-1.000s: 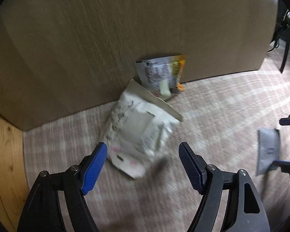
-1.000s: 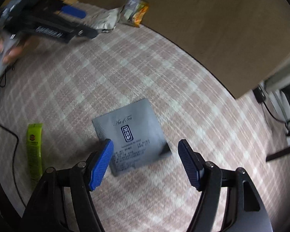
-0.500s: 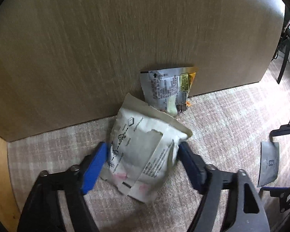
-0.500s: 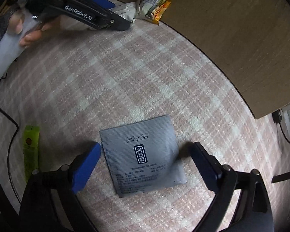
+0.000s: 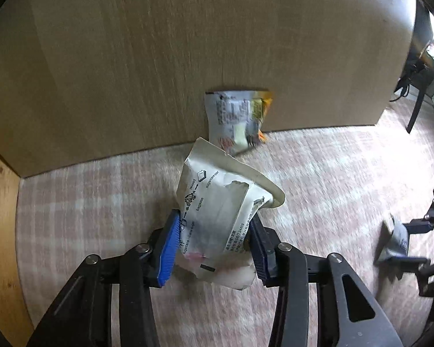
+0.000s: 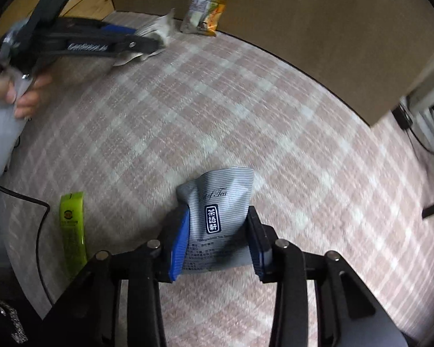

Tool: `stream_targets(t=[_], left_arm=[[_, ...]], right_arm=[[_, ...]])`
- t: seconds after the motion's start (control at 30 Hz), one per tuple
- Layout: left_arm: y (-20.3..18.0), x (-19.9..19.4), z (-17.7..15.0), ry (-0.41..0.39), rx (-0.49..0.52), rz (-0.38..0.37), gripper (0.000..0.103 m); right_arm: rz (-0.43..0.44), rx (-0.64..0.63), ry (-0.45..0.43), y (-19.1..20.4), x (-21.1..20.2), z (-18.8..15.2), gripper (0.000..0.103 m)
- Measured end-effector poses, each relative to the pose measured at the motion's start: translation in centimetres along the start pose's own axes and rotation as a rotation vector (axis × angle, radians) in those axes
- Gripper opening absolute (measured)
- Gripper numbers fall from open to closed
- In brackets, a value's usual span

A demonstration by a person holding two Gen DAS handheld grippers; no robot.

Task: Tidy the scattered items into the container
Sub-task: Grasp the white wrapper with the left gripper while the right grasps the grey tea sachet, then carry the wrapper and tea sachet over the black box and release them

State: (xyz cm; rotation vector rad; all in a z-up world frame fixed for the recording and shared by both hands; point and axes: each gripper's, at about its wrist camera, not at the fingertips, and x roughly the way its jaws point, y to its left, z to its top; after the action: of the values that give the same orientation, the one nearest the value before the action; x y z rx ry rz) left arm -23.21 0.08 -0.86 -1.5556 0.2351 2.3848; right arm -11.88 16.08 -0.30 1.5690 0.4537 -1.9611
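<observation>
Both tools closed since: white packet (image 5: 217, 225), grey sachet (image 6: 220, 217) (right-view only: green stick (image 6: 72, 225)).

My left gripper (image 5: 214, 243): black angular linkage arms, silver round rivets, bright blue ribbed fingers (image 5: 168, 250). My right gripper (image 6: 217, 243) same build, black frame, blue pads, silver pins. Upper left of right wrist view: left gripper's black body, blurred white lettering, pale grey handle in my hand (image 6: 23, 95).
</observation>
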Motion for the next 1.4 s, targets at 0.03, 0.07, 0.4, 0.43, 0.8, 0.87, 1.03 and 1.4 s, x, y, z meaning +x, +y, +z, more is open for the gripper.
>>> stream_targets(t=[0.03,0.07,0.4,0.43,0.8,0.87,1.03,1.4], left_arm=[[0.0,-0.4,-0.3,-0.001,-0.016,-0.015,0.041],[-0.2,-0.9,-0.5,-0.005,-0.025,-0.030,0.041],[-7.0,-6.1,-1.3,-0.070,0.055,-0.047,0.041],[-8.6,-6.7,-1.3,-0.081,0.080,-0.058,0.041],[-24.4,-10.7,-0.4,-0.128,0.315,-0.257,0.041],[-27.7,-11.1,-0.4,-0.126,0.357,-0.310,0.041],[-36.4,-13.8,-2.2,-0.119,0.488,-0.420,0.041],[-47.4,-19.4,-9.8,-0.070,0.740,-0.576,0.041]], right_arm=[[0.002,0.014,-0.002,-0.1,-0.2,-0.2,0.035],[0.004,0.032,-0.002,-0.3,-0.4,-0.5,0.035],[0.013,0.244,-0.118,-4.2,-7.2,-3.5,0.035],[0.008,0.276,-0.129,-4.8,-8.2,-4.5,0.035],[-0.094,0.559,-0.189,-13.7,-15.9,-16.7,0.035],[-0.113,0.602,-0.200,-15.5,-17.1,-18.6,0.035],[-0.189,0.721,-0.231,-19.0,-21.0,-25.3,0.036],[-0.292,0.936,-0.219,-22.7,-24.9,-38.1,0.036]])
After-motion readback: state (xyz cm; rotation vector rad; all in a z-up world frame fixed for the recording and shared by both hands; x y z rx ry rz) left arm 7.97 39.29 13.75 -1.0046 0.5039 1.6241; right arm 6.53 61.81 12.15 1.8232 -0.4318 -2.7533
